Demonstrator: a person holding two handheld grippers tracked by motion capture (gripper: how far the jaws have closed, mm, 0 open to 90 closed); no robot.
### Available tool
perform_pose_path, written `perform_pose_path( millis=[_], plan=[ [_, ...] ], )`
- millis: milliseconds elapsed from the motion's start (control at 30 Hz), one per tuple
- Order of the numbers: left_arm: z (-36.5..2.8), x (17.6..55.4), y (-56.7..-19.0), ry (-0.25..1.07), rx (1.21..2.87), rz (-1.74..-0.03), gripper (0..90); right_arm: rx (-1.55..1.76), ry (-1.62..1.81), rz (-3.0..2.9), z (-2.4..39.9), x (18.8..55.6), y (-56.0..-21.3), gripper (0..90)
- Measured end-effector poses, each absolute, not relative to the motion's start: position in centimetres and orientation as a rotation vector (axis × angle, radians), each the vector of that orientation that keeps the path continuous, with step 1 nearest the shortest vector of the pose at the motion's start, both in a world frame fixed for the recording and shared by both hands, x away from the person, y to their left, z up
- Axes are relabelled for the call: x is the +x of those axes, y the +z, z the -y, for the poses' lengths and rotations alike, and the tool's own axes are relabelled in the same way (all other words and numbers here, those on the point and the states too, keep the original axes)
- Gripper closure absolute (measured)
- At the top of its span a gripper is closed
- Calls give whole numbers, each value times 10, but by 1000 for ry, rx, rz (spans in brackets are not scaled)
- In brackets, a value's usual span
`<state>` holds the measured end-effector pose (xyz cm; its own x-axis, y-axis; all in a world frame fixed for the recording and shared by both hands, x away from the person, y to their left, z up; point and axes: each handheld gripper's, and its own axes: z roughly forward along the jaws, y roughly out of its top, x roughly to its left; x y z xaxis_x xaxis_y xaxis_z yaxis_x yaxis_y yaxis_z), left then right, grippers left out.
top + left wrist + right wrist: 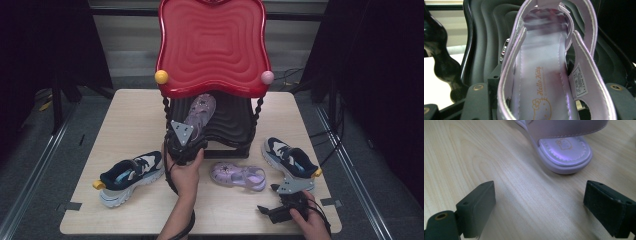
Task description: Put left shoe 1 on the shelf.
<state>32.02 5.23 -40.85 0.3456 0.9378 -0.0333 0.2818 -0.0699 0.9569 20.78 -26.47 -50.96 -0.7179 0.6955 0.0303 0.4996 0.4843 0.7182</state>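
Nearest to me, the right gripper (274, 188) rests low on the table (125, 210) with its jaws spread wide and nothing between them. Just beyond it lies a purple sandal (238, 176) flat on the wood. Farther on, the left gripper (192, 139) pinches the second purple sandal (549, 75) by its heel end, the toe pointing into the black lower shelf (232, 122) under the red top (212, 45).

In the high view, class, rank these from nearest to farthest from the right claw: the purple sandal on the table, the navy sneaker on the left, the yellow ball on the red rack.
1. Purple sandal on the table, just left of the right claw.
2. Navy sneaker on the left, across the table.
3. Yellow ball, on the red rack at the back.
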Motion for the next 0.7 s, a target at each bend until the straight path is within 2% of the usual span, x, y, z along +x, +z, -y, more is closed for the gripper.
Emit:
perform_pose_path(
  millis=[700],
  plan=[
    [-42, 337, -410, 884, 1507, -1200, 376, 1021, 1064, -2468, 265, 208, -510, 102]
  ],
)
